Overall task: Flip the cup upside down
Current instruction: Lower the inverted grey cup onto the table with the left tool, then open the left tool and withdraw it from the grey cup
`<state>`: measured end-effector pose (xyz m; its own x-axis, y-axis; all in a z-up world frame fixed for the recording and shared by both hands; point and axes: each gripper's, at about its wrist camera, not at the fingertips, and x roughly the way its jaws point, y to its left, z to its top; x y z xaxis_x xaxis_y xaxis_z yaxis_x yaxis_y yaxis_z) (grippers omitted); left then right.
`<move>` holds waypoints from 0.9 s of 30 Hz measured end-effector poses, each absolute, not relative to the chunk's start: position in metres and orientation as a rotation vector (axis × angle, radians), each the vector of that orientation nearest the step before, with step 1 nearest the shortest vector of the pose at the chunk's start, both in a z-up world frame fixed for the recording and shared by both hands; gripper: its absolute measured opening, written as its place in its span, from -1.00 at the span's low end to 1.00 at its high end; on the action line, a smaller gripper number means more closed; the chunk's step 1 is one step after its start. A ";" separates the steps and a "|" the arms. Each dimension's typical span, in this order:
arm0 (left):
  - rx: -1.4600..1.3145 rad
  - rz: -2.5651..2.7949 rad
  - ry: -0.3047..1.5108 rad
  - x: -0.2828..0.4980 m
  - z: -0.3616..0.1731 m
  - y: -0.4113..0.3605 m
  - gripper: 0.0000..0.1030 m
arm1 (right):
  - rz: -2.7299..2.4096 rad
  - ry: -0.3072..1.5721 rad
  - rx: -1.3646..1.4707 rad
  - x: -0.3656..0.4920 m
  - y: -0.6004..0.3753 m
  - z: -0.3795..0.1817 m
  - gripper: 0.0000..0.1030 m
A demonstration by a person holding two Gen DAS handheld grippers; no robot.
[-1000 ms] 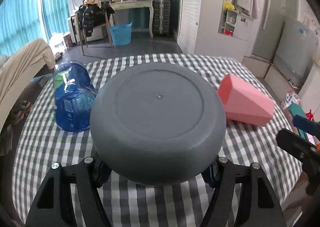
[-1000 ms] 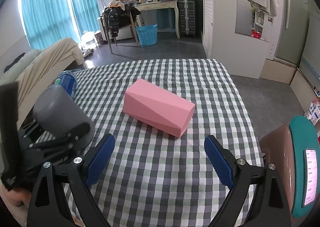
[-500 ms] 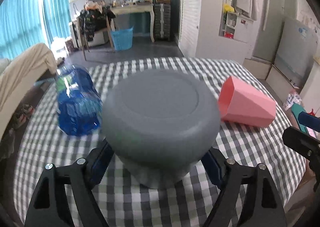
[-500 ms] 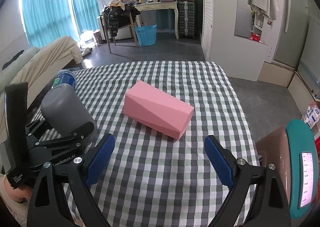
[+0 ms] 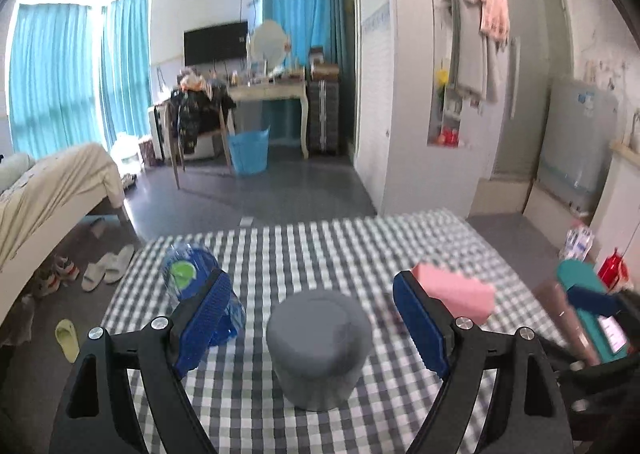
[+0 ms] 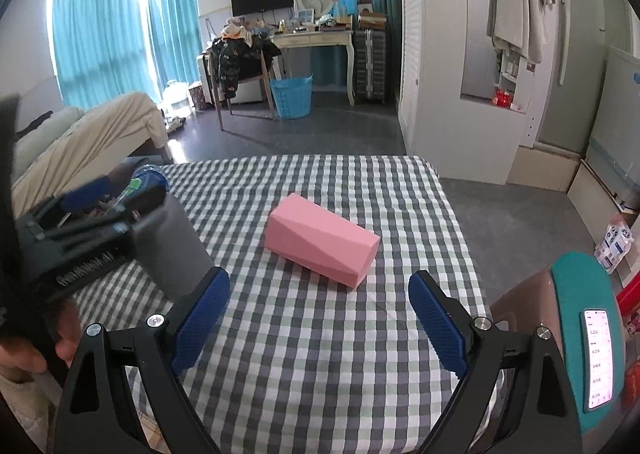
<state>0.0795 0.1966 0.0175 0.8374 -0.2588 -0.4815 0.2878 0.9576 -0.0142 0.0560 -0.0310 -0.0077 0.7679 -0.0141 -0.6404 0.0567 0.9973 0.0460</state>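
Since a second ago we have let go of the grey cup (image 5: 318,348): then our left gripper (image 5: 316,328) was clamped around it, base toward the lens; now the left fingers (image 5: 204,320) are spread wide and pulled back, touching nothing, and the cup stands alone, base up, mouth down on the checked desk (image 5: 400,254). In the left wrist view it sits between the two blue pads but clear of both, close to the near edge of the desk.

Our right gripper (image 6: 320,318) has not changed. Its fingers (image 6: 200,320) are apart and empty, hovering over the near edge of the desk.

From the right wrist view the grey cup (image 6: 172,250) is near the left edge, just beyond the left pad of that gripper, with the left gripper (image 6: 80,230) right behind it.

Farther in, about the middle of the desk, the pink cup (image 6: 322,240) lies on its side, well apart from the grey one. At the far left corner a blue bottle (image 5: 188,280) lies flat.
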 end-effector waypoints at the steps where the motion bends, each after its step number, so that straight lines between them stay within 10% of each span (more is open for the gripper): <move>1: 0.048 -0.292 0.482 0.073 0.024 0.201 0.69 | -0.039 0.687 0.063 0.053 -0.029 -0.005 0.77; 27: -0.077 -0.129 0.417 -0.041 0.001 0.322 0.95 | 0.021 0.454 -0.007 -0.038 0.054 0.004 0.99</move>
